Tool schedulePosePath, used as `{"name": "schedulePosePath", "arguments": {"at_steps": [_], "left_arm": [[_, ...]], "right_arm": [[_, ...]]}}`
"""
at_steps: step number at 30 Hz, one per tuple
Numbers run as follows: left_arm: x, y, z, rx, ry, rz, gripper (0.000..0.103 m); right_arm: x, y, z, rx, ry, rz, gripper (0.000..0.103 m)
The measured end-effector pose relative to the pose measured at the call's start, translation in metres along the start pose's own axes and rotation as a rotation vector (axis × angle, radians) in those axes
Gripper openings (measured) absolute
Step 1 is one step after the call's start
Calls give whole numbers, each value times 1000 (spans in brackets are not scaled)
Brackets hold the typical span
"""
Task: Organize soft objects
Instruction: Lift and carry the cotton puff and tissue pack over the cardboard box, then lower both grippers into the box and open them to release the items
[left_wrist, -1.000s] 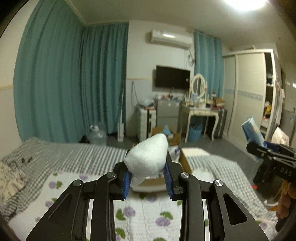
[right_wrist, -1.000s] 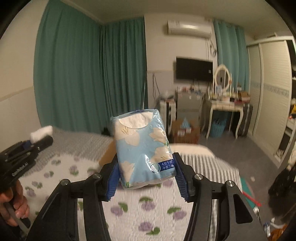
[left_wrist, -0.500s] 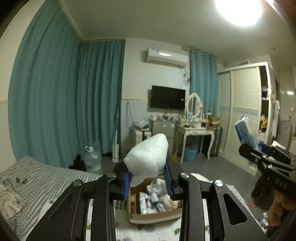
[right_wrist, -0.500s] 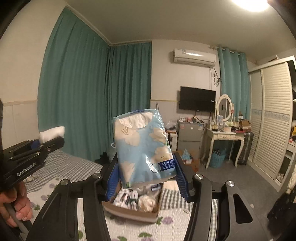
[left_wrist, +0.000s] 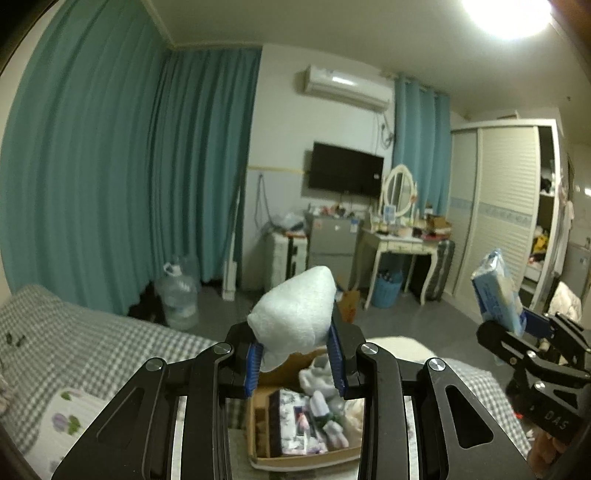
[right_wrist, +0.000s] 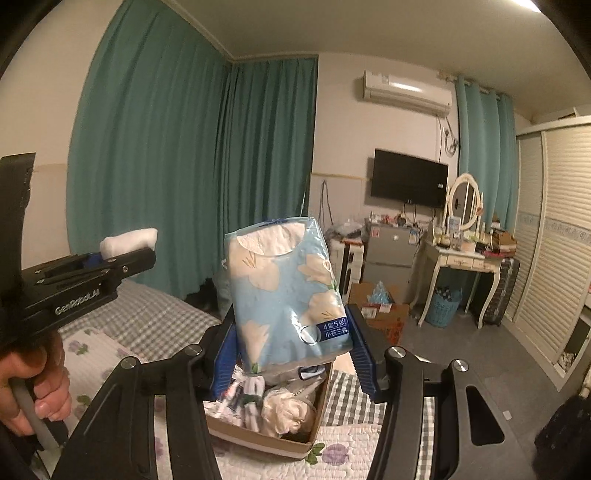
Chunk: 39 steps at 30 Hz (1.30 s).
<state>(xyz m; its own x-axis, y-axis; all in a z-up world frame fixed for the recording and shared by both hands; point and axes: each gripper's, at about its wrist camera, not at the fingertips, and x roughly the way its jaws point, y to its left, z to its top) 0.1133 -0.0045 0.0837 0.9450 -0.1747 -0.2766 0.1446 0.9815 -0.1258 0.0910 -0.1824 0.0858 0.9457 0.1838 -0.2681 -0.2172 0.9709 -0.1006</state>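
My left gripper (left_wrist: 295, 363) is shut on a white plush lump (left_wrist: 295, 312) that sticks up between its blue pads. My right gripper (right_wrist: 295, 362) is shut on a light blue tissue pack (right_wrist: 286, 295) printed with cream flowers. Both are held in the air just short of an open cardboard box (left_wrist: 260, 454) on the bed, packed with several soft items and packets. In the right wrist view the box (right_wrist: 258, 441) lies under the pack, and the left gripper (right_wrist: 146, 258) shows at the left with a hand (right_wrist: 33, 391) on its handle. The right gripper (left_wrist: 517, 326) shows at the left view's right edge.
The bed carries a grey checked blanket (left_wrist: 74, 343) and a floral quilt (right_wrist: 354, 454). Beyond its foot stand a water jug (left_wrist: 177, 299), a small fridge (right_wrist: 389, 254), a white dressing table (right_wrist: 465, 258), a second cardboard box (right_wrist: 380, 306) on the floor and a wardrobe (left_wrist: 498, 218).
Both grippers have travelled forward along the bed with their loads. The cardboard box, earlier far off behind the fingers, now lies close below both sets of fingers.
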Motion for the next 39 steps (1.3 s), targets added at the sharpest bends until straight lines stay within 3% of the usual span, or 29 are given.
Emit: {"name": "schedulePosePath", "arguments": {"at_steps": [12,22,26,35,37,39], "left_arm": [[100,-4,-61,37,192,-4,30],[154,-17,-109,81,380,-16,30],[156,-25,-113,137,386,34,31],[156,-19,-115,109,394,22,37],[155,-19,-112,105,393,18,42],[153,-16,-107,87,389,28,53]], "right_arm": [[124,-8,-67,-13,207,25,54],[191,3,-118,-53,393,57,54],[203,3,-131,-58,446,46,54],[206,9,-136,-107,479,32,57],[202,9,-134,-116,472,32,61],[195,8,-130,-118,454,32,69]]}}
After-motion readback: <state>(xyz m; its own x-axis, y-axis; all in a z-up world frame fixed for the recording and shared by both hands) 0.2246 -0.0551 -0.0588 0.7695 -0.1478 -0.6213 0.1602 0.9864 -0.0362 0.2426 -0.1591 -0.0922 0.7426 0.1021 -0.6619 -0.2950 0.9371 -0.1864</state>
